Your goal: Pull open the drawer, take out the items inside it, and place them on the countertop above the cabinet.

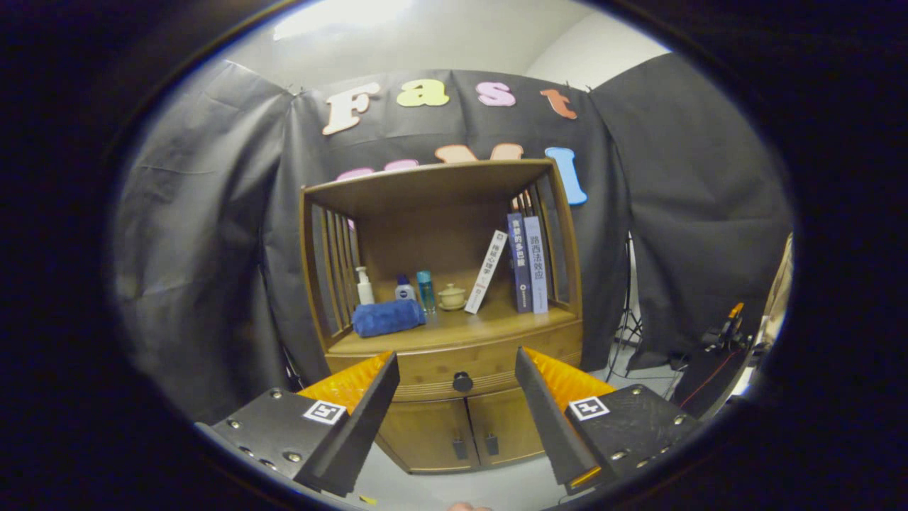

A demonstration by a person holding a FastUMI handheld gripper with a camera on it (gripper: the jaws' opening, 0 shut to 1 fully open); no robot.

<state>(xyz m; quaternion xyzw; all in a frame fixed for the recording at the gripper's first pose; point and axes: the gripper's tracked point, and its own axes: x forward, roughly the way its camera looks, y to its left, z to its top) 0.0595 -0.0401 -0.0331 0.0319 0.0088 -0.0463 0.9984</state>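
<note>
A wooden cabinet [440,333] stands ahead against the booth wall. Its drawer [425,369] is closed, with a round dark knob [462,382] in the middle of its front. My gripper [457,358] is open, some way short of the cabinet, and the knob shows in the gap between the two fingers. Nothing is held. The countertop [461,330] above the drawer carries a rolled blue towel [386,317], a white pump bottle [364,286], two small blue bottles [415,289], a small lidded pot [452,297] and three books [521,266]. The drawer's contents are hidden.
Below the drawer are two closed cabinet doors [464,433] with small dark handles. Slatted side panels and a top board [425,184] enclose the shelf space. To the right stand a light stand [628,312] and dark equipment [716,355] on the floor.
</note>
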